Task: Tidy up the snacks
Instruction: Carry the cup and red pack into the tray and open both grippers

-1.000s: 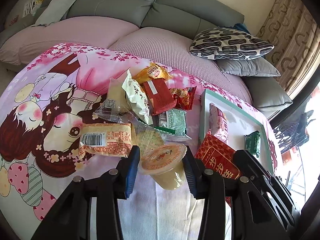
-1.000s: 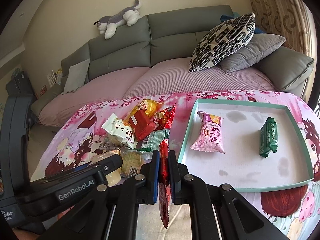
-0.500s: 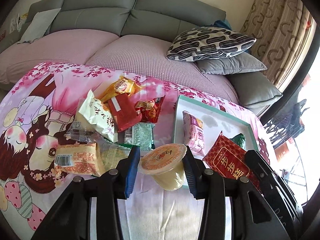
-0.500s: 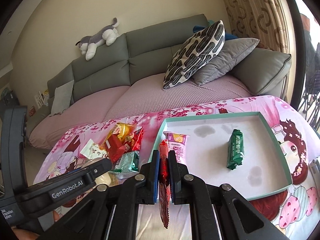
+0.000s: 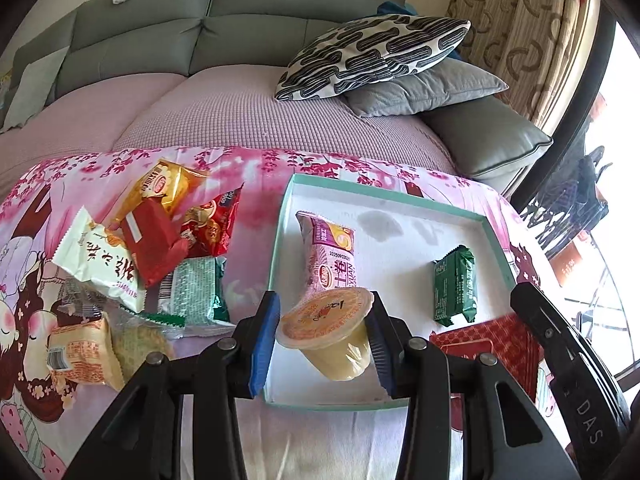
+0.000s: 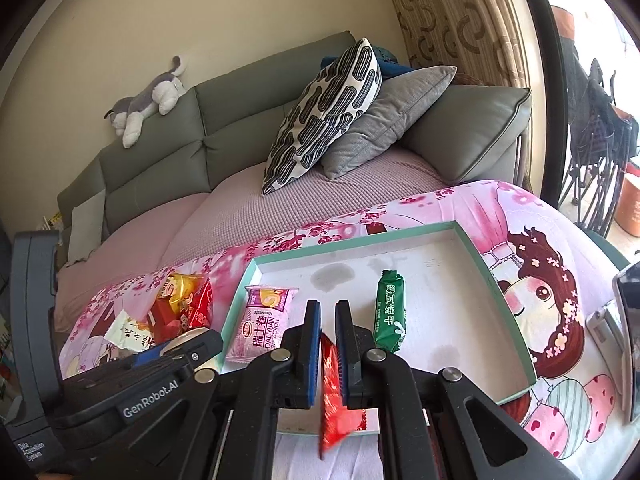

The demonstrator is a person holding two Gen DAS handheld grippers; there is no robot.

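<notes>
The jelly cup [image 5: 325, 334], clear plastic with an orange foil lid whose print is too small to read, hangs tilted over the near left corner of the teal-rimmed tray [image 5: 496, 236], pinched by the left gripper [image 5: 322, 340]. The right gripper [image 6: 328, 354] is pressed together on a crinkly red packet [image 6: 334, 412], its face edge-on and unreadable. In the tray lie a pink "DALIYUAN" roll [image 6: 262, 326] and a green biscuit pack [image 6: 389, 312]. Left, a loose snack pile [image 5: 160, 240] overlaps itself.
</notes>
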